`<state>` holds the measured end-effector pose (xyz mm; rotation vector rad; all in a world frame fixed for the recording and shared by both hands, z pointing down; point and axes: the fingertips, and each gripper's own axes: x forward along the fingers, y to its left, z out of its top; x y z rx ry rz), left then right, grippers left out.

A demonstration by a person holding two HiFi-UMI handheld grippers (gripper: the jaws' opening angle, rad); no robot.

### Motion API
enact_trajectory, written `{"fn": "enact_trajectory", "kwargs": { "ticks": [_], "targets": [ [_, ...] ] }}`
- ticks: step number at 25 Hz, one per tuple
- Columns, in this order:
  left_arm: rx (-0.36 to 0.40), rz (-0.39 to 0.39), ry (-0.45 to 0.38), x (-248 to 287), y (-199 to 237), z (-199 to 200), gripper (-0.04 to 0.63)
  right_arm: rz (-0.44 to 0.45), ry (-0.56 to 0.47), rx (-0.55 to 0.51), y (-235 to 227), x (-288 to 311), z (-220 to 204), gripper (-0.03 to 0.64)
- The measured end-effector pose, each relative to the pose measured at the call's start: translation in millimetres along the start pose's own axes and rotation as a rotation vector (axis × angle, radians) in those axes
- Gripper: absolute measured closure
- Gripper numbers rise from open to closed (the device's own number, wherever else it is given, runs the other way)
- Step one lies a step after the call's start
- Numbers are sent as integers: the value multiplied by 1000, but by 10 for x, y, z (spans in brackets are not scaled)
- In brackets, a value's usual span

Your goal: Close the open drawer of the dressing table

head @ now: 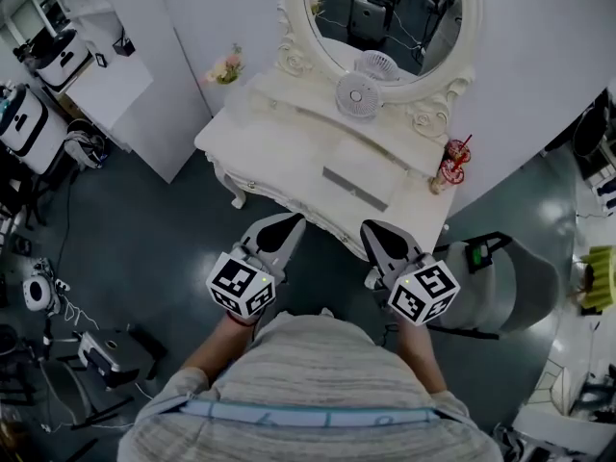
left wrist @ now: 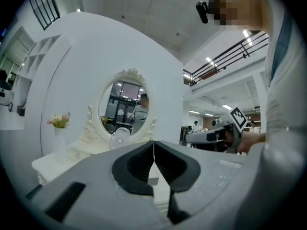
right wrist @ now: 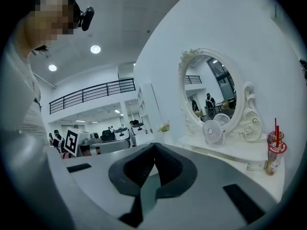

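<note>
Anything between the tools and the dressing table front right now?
Nothing visible. The left tool and right tool, both shut and empty, are held in front of the dressing table, and no object shows between them and its front edge. The fan and red cup stand on top, out of the way.

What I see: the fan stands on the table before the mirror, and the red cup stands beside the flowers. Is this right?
No. The head view shows the cup at the right end of the table, far from the flowers at its left end. The fan does stand on the table before the mirror.
</note>
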<state>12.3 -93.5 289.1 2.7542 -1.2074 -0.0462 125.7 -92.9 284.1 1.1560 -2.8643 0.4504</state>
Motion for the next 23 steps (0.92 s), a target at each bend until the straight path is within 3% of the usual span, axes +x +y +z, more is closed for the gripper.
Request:
{"fn": "enact_trajectory", "kwargs": {
  "ticks": [9, 23],
  "targets": [
    [-37, -90, -75, -204, -84, 222, 578, 8, -38, 6, 136, 19, 138, 607],
    [-44, -67, -94, -335, 83, 280, 578, 56, -29, 5, 266, 250, 153, 607]
  ]
}}
